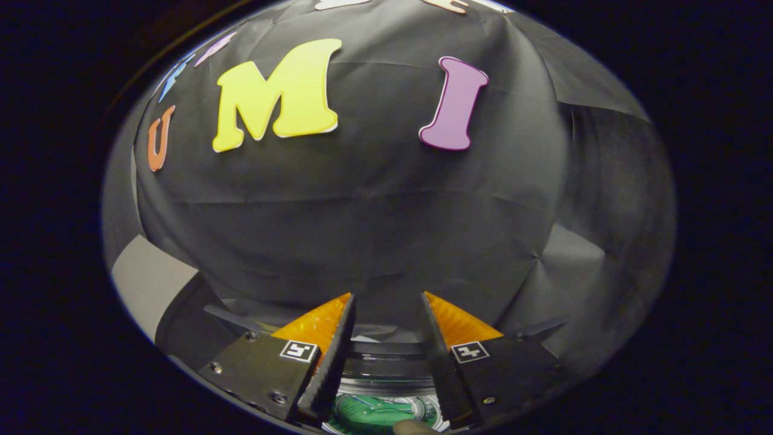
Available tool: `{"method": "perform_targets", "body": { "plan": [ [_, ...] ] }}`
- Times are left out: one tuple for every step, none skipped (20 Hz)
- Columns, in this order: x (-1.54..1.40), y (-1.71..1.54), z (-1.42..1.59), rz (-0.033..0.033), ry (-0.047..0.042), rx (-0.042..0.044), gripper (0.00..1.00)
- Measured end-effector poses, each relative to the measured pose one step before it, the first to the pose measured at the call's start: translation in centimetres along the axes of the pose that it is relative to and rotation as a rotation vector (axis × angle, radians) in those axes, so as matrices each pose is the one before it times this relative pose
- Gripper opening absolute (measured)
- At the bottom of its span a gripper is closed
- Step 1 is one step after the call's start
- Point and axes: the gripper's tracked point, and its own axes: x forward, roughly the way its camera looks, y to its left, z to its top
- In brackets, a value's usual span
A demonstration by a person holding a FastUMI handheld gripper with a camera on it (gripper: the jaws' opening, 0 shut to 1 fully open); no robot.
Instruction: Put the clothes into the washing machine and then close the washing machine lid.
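My gripper is held level, facing the black cloth wall, and is open with nothing between its fingers. Low between the fingers I see part of a round dark rim with a clear band under it, which looks like the washing machine. Below that band lies a green round surface. A small brown shape sits at its near edge; I cannot tell what it is. Whether the lid stands open or shut is hidden by the fingers.
The black cloth wall hangs close ahead, beyond the fingers. A pale grey surface shows to the left of the left finger, next to a dark curved edge.
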Motion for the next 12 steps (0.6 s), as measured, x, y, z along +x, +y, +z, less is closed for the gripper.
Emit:
{"method": "perform_targets", "body": {
  "plan": [
    [-0.043,-0.127,-0.224,-0.00533,-0.00018,-0.00403,0.67],
    [0.074,0.063,0.139,-0.00278,-0.00799,0.00070,0.67],
    [0.157,0.011,0.076,-0.00109,-0.00876,-0.00183,0.68],
    [-0.045,0.003,0.080,-0.00024,-0.01260,0.00019,0.68],
    [-0.023,0.010,-0.093,0.00179,-0.00695,0.00536,0.68],
    [0.003,-0.083,0.005,0.00221,-0.01203,0.01238,0.68],
    [-0.052,-0.002,0.028,0.00198,-0.00930,0.01247,0.68],
    [-0.164,-0.011,-0.062,0.00143,-0.00915,0.01010,0.68],
    [-0.134,0.011,-0.045,-0.00038,-0.00569,0.00039,0.68],
    [-0.168,-0.045,-0.109,-0.00289,-0.00596,-0.00373,0.68],
    [-0.160,0.012,0.003,-0.00302,-0.00729,-0.00511,0.68],
    [-0.135,0.015,-0.002,-0.00074,-0.00927,-0.00186,0.68]
  ]
}}
